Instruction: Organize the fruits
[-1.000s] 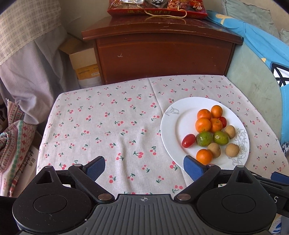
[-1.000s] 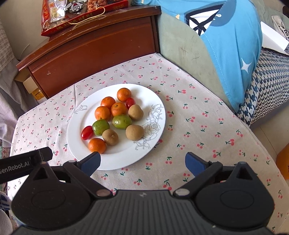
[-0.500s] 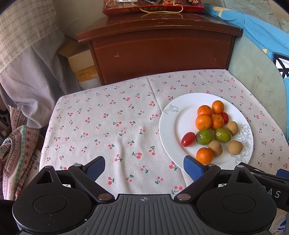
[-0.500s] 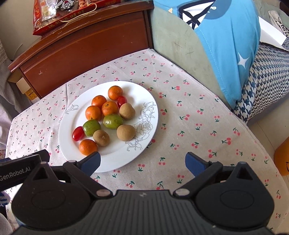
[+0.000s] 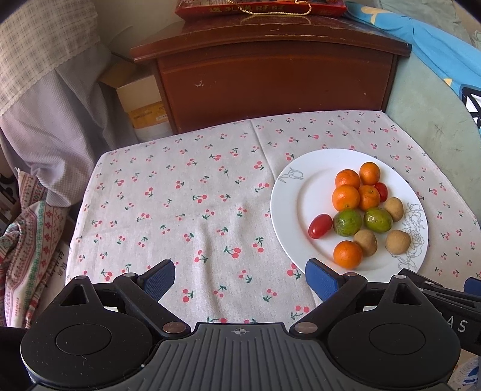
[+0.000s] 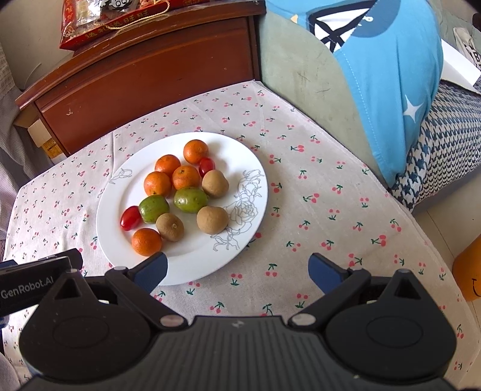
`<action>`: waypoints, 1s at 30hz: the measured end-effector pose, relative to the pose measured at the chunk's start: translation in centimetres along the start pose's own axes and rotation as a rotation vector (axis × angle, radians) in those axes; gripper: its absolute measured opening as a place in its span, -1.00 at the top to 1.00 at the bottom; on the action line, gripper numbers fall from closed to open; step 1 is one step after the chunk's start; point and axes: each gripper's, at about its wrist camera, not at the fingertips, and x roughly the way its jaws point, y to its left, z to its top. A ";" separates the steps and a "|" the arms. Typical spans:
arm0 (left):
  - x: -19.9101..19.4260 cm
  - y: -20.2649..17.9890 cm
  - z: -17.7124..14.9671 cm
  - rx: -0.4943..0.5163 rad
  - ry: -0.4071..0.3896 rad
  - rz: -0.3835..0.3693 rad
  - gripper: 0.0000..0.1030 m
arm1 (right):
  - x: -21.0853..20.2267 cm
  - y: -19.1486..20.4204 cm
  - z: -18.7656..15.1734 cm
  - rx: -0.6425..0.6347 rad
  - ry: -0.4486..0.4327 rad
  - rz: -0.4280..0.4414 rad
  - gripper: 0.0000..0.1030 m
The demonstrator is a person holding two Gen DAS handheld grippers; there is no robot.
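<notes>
A white plate with line-drawn flowers sits on the cherry-print tablecloth. On it lie several oranges, two green citrus fruits, three brown kiwis and two cherry tomatoes. My left gripper hovers open over bare cloth, left of the plate's near rim. My right gripper is open too, above the plate's near right rim. Neither holds anything.
A dark wooden cabinet stands behind the table with a red gift box on top. A green sofa edge with a blue cushion borders the right side. Cloth piles lie at the left. An orange object stands at far right.
Both grippers have drifted slightly back and up, so the plate and table sit a little lower and nearer centre in view. The fruit has not moved. Both stay open.
</notes>
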 end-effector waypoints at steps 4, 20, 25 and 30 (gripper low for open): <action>0.0 0.3 -0.1 0.000 -0.002 0.005 -0.84 | 0.1 0.2 -0.1 -0.016 0.004 0.008 -0.93; -1.1 1.8 -1.3 -0.010 -0.012 0.035 -0.84 | -0.5 1.6 -1.0 -0.083 -0.005 0.050 -0.93; -1.5 3.2 -2.3 -0.042 -0.004 0.046 -0.83 | -0.7 2.4 -2.1 -0.108 0.004 0.090 -0.93; -1.9 4.6 -3.7 -0.064 -0.006 0.053 -0.83 | -1.1 3.3 -3.4 -0.140 0.004 0.133 -0.93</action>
